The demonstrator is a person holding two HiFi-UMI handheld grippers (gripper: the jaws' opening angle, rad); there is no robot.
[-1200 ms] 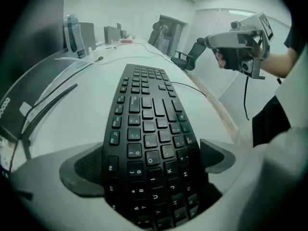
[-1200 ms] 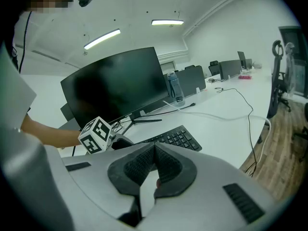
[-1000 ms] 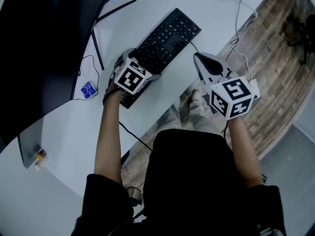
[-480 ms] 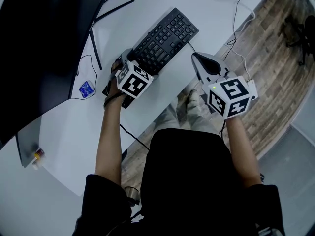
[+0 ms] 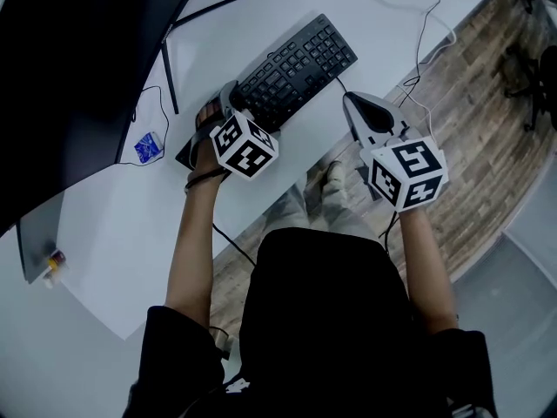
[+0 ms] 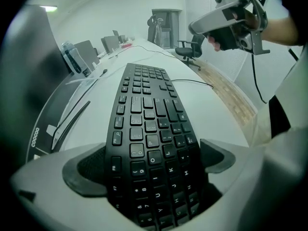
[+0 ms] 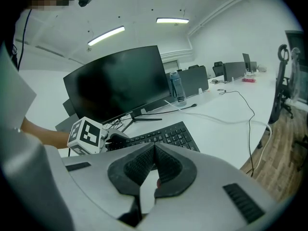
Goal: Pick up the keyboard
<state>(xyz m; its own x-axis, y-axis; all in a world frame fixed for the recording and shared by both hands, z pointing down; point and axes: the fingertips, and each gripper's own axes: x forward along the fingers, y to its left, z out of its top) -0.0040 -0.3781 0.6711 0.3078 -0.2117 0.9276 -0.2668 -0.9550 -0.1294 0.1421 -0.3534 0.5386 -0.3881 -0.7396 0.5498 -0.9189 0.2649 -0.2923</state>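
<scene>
The black keyboard (image 5: 296,64) lies slantwise on the white desk (image 5: 113,233), in front of the monitor. My left gripper (image 5: 231,103) points steeply down over the keyboard's left part and straddles its width. In the left gripper view the keyboard (image 6: 149,124) fills the gap of the left gripper (image 6: 154,160), and both pads (image 6: 89,170) press its long edges. My right gripper (image 5: 359,110) hovers off the desk's front edge, to the right of the keyboard. Seen from its own camera, the right gripper (image 7: 155,152) is shut with nothing in it.
A large dark monitor (image 5: 78,59) and its stand legs (image 5: 170,72) take up the desk's back left. Thin cables (image 5: 426,24) run off the desk's right end to the wooden floor (image 5: 487,103). A blue packet (image 5: 146,146) lies left of the keyboard.
My left gripper has tilted and rolled over the keyboard, its marker cube turning. The right gripper has kept its place and stays shut.
</scene>
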